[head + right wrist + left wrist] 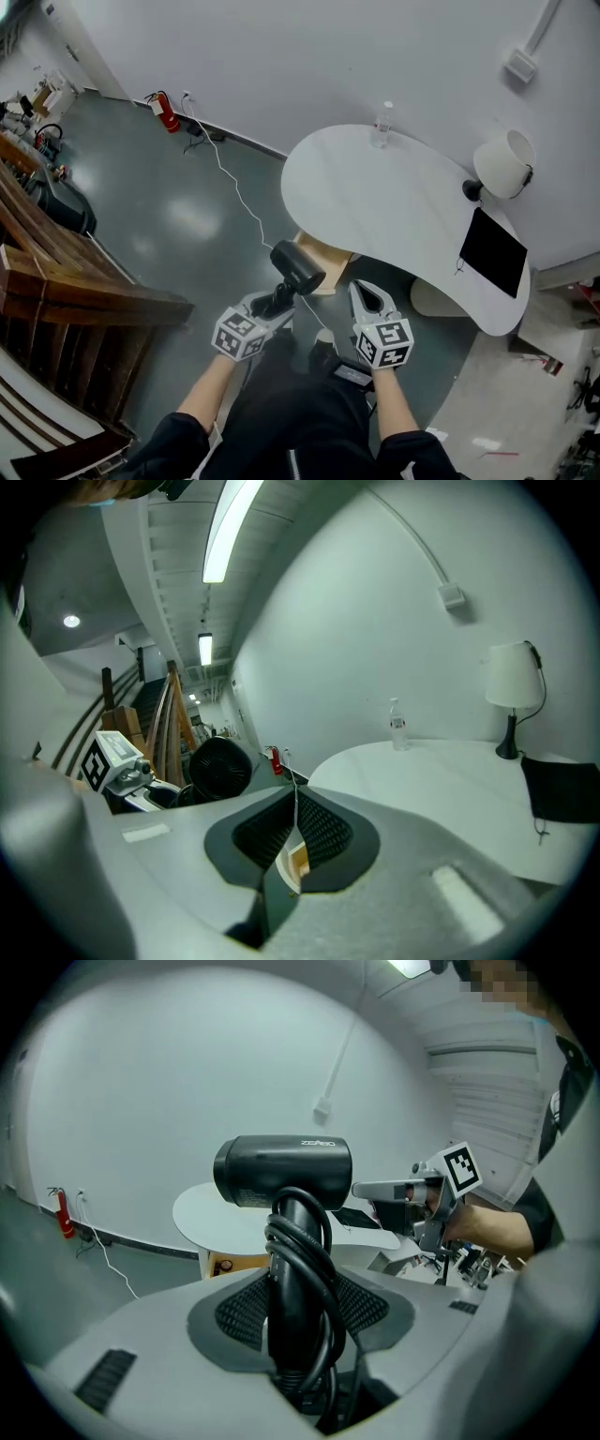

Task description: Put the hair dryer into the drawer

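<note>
Table (394, 199) edge ahead, left claw (278, 300) gripping hair dryer (298, 265), right claw (360, 290) seemingly closed

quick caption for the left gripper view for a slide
Left hand-held gripper clamps the black hair dryer by its cord-wrapped handle, white table and right hand-held gripper beyond.

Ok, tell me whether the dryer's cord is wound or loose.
Wound: the cord loops round the hair dryer handle inside the left gripper.
</note>
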{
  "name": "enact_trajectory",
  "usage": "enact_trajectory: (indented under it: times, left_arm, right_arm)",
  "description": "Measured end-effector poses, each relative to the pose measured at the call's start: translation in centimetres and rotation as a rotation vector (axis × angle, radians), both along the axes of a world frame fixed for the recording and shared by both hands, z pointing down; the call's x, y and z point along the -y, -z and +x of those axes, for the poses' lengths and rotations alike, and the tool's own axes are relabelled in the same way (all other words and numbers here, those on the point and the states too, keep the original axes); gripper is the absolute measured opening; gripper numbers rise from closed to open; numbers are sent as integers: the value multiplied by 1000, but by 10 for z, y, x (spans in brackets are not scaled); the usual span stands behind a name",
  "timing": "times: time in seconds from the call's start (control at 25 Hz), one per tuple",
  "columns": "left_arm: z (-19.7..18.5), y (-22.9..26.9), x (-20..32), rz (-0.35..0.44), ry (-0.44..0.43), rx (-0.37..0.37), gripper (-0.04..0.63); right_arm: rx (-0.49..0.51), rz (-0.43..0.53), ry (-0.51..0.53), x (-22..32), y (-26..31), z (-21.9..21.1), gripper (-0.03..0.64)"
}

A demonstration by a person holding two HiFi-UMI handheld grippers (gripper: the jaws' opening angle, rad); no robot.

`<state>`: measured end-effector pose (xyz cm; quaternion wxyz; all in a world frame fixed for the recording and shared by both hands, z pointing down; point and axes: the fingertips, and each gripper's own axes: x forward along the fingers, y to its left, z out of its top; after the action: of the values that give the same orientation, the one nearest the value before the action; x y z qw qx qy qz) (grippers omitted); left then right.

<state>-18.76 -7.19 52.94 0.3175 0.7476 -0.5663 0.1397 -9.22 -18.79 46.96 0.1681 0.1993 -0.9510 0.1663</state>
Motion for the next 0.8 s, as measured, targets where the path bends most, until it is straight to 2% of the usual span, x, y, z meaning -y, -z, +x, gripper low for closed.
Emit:
enact_trajectory:
  times: [0.52, 0.8]
  left_arm:
    - [-52, -25, 27, -13, -388, 135, 210]
    - [-60, -38, 41, -19, -563, 209, 210]
  right_arm:
    - [-57, -9, -253, 3, -16, -22, 5]
    - [-64, -19, -332, 6, -20, -27, 5]
